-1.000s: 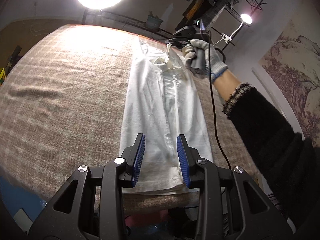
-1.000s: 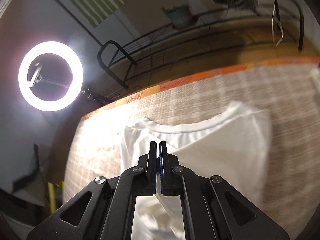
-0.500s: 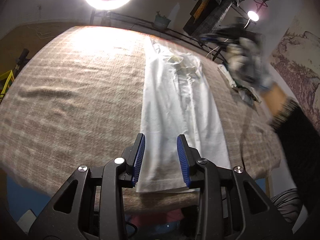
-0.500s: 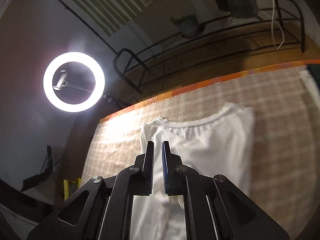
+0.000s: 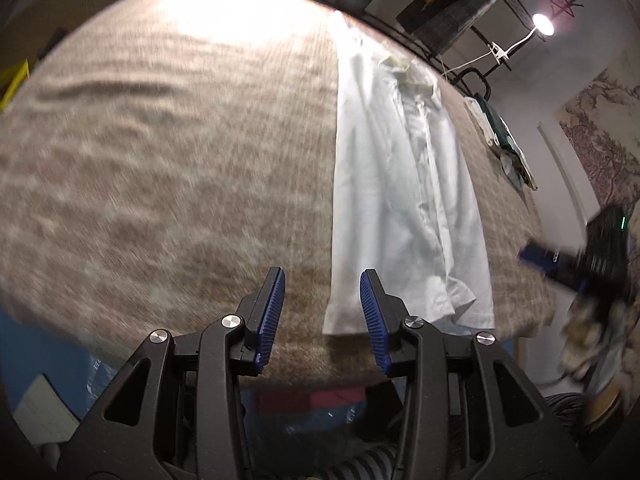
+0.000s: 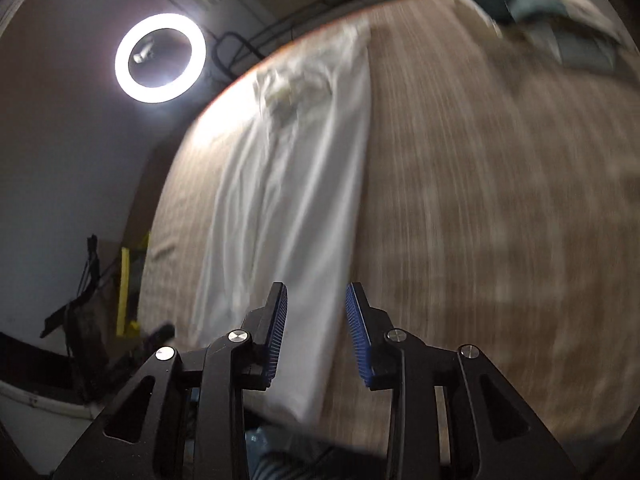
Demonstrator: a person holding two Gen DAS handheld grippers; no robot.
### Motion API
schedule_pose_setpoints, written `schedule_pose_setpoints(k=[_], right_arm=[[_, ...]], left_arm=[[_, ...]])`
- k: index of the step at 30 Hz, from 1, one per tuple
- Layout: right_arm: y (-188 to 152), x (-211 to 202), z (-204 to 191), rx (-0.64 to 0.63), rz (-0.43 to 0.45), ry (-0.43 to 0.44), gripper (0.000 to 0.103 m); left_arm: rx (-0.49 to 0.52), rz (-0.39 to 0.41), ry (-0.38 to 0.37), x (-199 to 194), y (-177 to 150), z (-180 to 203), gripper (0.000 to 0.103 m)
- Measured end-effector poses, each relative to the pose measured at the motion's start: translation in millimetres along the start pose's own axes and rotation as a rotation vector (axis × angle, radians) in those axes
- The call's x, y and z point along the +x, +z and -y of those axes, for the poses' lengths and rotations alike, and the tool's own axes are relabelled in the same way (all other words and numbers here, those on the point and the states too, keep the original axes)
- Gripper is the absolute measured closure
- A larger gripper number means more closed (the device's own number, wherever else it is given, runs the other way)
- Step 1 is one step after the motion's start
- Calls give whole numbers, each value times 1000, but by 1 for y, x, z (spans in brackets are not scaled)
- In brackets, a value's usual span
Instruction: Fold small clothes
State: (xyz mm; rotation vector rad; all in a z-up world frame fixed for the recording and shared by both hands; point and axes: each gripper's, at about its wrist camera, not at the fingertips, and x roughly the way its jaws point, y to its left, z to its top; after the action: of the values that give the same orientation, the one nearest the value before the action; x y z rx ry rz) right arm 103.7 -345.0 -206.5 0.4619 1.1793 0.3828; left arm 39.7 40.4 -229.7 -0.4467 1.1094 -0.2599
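A white shirt point(image 5: 404, 184) lies folded into a long narrow strip on the beige checked table cover point(image 5: 160, 140), collar at the far end. My left gripper point(image 5: 322, 312) is open and empty above the near hem's left corner. My right gripper point(image 6: 316, 332) is open and empty above the near end of the shirt point(image 6: 288, 208). In the left wrist view the right gripper point(image 5: 560, 260) shows blurred beyond the table's right edge.
Other folded clothes point(image 5: 504, 140) lie at the far right of the table and show in the right wrist view point(image 6: 560, 12). A ring light point(image 6: 160, 58) stands behind the far edge. The table's near edge point(image 5: 280, 368) lies just under the left gripper.
The right gripper let go of the shirt's collar end, opened, and swung back to the near end. The left gripper shifted left and stayed open.
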Motion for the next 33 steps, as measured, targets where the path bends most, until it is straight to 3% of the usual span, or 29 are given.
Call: schedule_pose_setpoints(k=[4,11,14,16,17,23,27,31,33], right_arm=[[-37,22,2,13,-73,32,73],[-58,43,-7,-48,-128,54,72],[-59,44,-11,-76,-117,58,73],[-60,49,-11,-69,-126,85,92],[-62,51,-11,-79,-136,84,96],[-64,35,-14,-92,-93,120,98],[-66,21,-7,-76,-69,157,98],[-72,45,1,-67,-138,85,99],[-71,46,2,-57,-141,96,99]], left_arm=[[7,-32,-19,8,-3,3,64],[16,-60,-42,17,-8,6,64],[40,-78,-43,22,-8,9,92],[52,-73,-38,24,-9,12,97],[65,-70,-36,23,-9,14,98],[34,-15,-114,-3,-8,13,101],[34,-33,-90,5,-9,10,101],[49,-63,-48,19,-12,12,101],[55,-54,-51,17,-11,15,101]])
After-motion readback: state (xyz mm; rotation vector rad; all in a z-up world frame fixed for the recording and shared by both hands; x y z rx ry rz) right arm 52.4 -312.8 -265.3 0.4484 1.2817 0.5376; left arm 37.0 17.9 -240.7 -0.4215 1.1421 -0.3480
